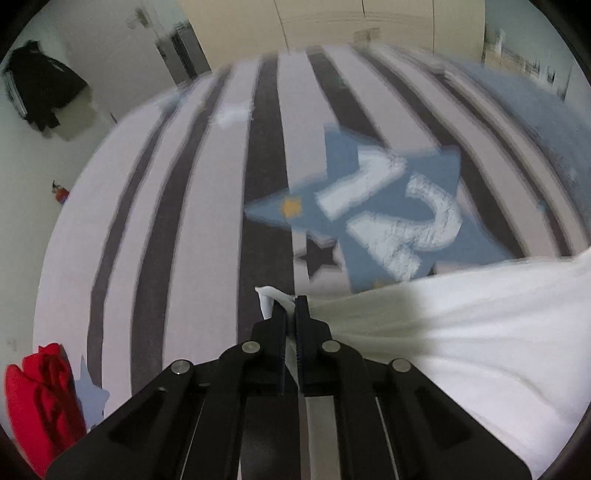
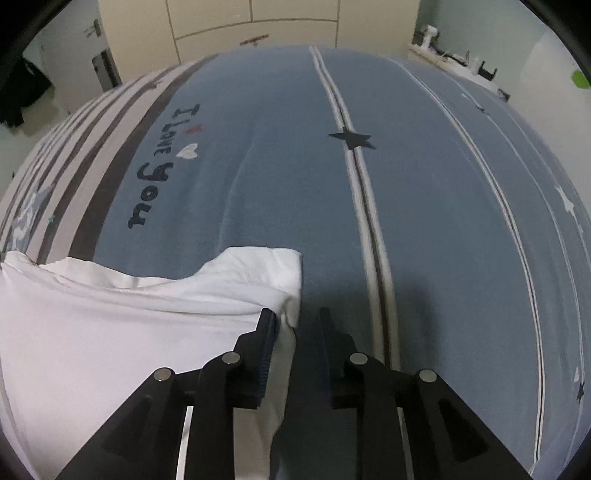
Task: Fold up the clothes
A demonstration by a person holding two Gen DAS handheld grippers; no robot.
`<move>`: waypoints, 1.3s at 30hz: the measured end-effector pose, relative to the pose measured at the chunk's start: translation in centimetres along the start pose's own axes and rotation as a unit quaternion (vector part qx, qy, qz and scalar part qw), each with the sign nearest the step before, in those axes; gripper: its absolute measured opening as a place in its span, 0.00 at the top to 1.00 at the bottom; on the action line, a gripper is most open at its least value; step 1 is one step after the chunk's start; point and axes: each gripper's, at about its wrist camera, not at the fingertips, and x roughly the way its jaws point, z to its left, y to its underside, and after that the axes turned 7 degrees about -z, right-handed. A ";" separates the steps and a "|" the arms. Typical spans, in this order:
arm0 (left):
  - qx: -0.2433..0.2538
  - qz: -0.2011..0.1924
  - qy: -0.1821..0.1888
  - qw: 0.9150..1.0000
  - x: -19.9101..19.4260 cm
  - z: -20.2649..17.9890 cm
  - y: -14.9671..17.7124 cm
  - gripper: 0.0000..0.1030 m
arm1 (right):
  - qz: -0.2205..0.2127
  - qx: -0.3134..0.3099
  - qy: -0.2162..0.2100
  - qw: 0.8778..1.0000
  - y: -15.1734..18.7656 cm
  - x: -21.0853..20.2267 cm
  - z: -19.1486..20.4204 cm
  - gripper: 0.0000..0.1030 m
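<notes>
A white garment point(image 1: 480, 332) lies on the bed and fills the lower right of the left wrist view. My left gripper point(image 1: 293, 306) is shut on a bunched corner of it, and a bit of cloth sticks out past the fingertips. In the right wrist view the same white garment point(image 2: 129, 325) spreads to the left. My right gripper point(image 2: 296, 313) stands at its right edge with the jaws apart. A fold of the cloth rests against the left finger point(image 2: 266, 332). The right finger point(image 2: 327, 332) is clear of it, over the blue cover.
The bed cover is grey and white striped with a blue star point(image 1: 207, 221) on one side, and blue with "I love you" lettering point(image 2: 443, 221) on the other. A red garment point(image 1: 37, 398) lies at the lower left. Dark clothing point(image 1: 40, 88) hangs on the far wall. Cupboards point(image 2: 258, 22) stand behind the bed.
</notes>
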 end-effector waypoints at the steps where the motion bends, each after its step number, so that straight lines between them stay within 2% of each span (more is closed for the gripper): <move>1: -0.010 -0.002 0.001 1.000 -0.2 0.3 0.0 0.97 | -0.014 0.004 0.010 1.000 0.1 -0.6 -0.3 0.91; 4: -0.020 0.026 0.003 0.999 0.3 0.7 0.5 0.96 | -0.015 0.012 0.016 1.000 0.3 -1.1 -0.7 0.92; 5: -0.021 0.037 0.001 0.999 0.6 0.7 0.7 0.92 | -0.016 0.015 0.017 1.000 0.4 -1.2 -0.9 0.92; 6: -0.026 0.042 -0.002 0.999 0.7 0.8 0.7 0.81 | -0.023 0.018 0.013 0.999 0.4 -1.7 -0.8 0.92; 9: -0.059 0.016 -0.019 0.998 -0.3 1.5 0.2 0.67 | -0.043 0.023 -0.012 0.999 0.0 -2.5 0.3 0.91; 11: -0.080 -0.013 -0.027 0.996 -1.5 1.8 -0.3 0.67 | -0.061 0.011 -0.033 0.998 -0.6 -3.3 1.9 0.86; 13: -0.070 -0.026 0.002 0.997 -2.1 1.1 -0.6 0.67 | -0.065 -0.007 -0.062 0.996 -1.3 -4.3 4.8 0.85; 15: -0.052 0.001 0.062 0.997 -1.7 -0.5 -0.3 0.67 | -0.058 -0.018 -0.089 0.994 -1.6 -3.6 6.4 0.85; 18: -0.019 0.039 0.106 0.993 -0.8 -2.6 0.4 0.67 | -0.039 -0.028 -0.087 0.995 -1.9 -1.6 8.7 0.85; 21: 0.005 0.055 0.075 0.996 0.9 -3.2 1.5 0.67 | -0.011 -0.015 -0.045 0.999 -1.6 0.3 8.3 0.86; 24: -0.014 0.035 0.062 0.997 1.4 -2.3 1.5 0.67 | -0.001 0.006 -0.021 1.000 -1.3 1.7 7.4 0.90; 26: -0.045 0.016 0.046 0.998 1.1 -1.1 0.9 0.67 | -0.011 0.013 -0.012 1.000 -1.5 1.9 6.9 0.92; 29: -0.092 0.002 0.027 0.995 0.8 1.2 0.1 0.67 | -0.022 0.030 -0.019 0.999 -1.8 1.4 6.4 0.92; 32: -0.083 -0.008 0.011 0.996 -0.2 2.4 -0.4 0.67 | -0.048 0.063 -0.027 0.997 -2.3 -0.3 5.3 0.88; 34: -0.090 -0.013 0.020 0.996 -1.4 3.1 -0.3 0.67 | -0.063 0.081 -0.034 0.994 -2.6 -1.8 4.5 0.82; 36: -0.096 -0.016 0.031 0.995 -3.1 3.4 0.5 0.66 | -0.074 0.071 -0.037 0.994 -2.4 -3.6 4.3 0.79; 39: -0.122 -0.009 0.061 0.991 -6.7 4.8 3.5 0.66 | -0.083 0.048 -0.043 0.994 -0.2 -7.1 4.9 0.74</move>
